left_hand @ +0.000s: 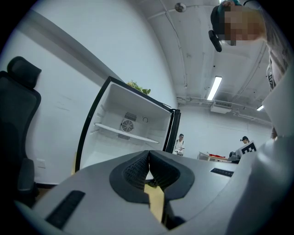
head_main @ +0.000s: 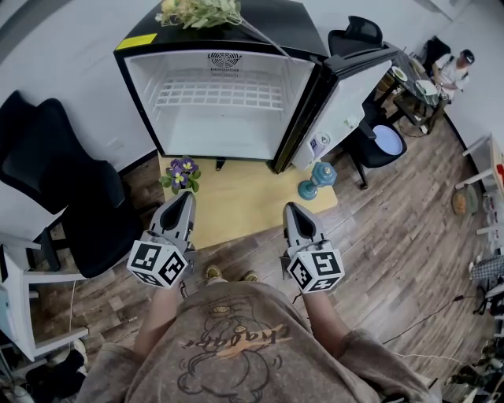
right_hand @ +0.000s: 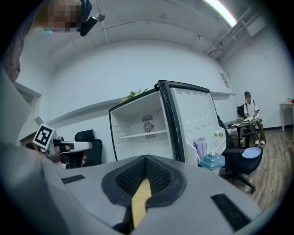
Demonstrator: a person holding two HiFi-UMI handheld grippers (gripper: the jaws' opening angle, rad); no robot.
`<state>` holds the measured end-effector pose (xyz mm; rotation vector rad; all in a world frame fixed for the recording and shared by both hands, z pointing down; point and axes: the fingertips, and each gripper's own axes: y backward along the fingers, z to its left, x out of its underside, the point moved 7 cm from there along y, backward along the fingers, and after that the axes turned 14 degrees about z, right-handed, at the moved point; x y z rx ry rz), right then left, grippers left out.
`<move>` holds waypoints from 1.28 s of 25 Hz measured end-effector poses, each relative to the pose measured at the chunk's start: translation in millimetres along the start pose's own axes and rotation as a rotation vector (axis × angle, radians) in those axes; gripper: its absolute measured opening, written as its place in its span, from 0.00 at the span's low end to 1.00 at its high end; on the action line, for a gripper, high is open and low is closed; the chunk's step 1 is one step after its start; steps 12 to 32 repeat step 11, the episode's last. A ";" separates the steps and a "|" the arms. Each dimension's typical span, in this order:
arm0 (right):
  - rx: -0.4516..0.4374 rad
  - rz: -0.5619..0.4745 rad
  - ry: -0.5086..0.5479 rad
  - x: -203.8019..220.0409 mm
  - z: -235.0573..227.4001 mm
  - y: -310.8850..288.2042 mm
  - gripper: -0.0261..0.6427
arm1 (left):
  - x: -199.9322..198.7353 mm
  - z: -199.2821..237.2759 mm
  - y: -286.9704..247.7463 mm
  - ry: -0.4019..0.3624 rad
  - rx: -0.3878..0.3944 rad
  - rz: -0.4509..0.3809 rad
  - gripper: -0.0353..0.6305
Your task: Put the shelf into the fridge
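Closest to the lens, a person's grey printed shirt is seen at 6 o'clock of the head view, with both forearms reaching forward. Two hand-held grippers are held side by side above a wood-plank floor. The left gripper sits at 7 o'clock of centre and the right gripper at 5 o'clock, each with a marker cube at its rear. Both pairs of jaws are shown pressed together in the gripper views, with nothing pinched between the pads.

At 12 o'clock an open black fridge is pictured, its door swung out toward 2 o'clock. The white wire shelf is seen lying level inside the fridge, across the upper part of the white cavity, just below the round fan grille. It is well apart from both grippers. A spray of greenery is laid on the fridge's top.

In front of the fridge a pale wooden board is set on the floor. A small pot of purple flowers stands at its 9 o'clock corner and a teal vessel at its 3 o'clock edge. A black office chair is placed at 9 o'clock, and another chair with a blue seat at 2 o'clock, beside the door. A seated person is visible farther out at 2 o'clock.
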<state>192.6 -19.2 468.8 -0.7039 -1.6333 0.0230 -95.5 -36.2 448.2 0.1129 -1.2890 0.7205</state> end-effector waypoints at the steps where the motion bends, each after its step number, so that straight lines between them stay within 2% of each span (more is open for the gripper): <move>1: 0.000 0.000 -0.003 0.1 -0.3 -0.1 0.03 | 0.2 0.1 -0.1 -0.002 -0.001 0.001 0.10; 32: 0.000 0.004 -0.012 -1.3 5.0 0.2 0.03 | 5.7 1.5 2.5 0.020 0.006 0.009 0.10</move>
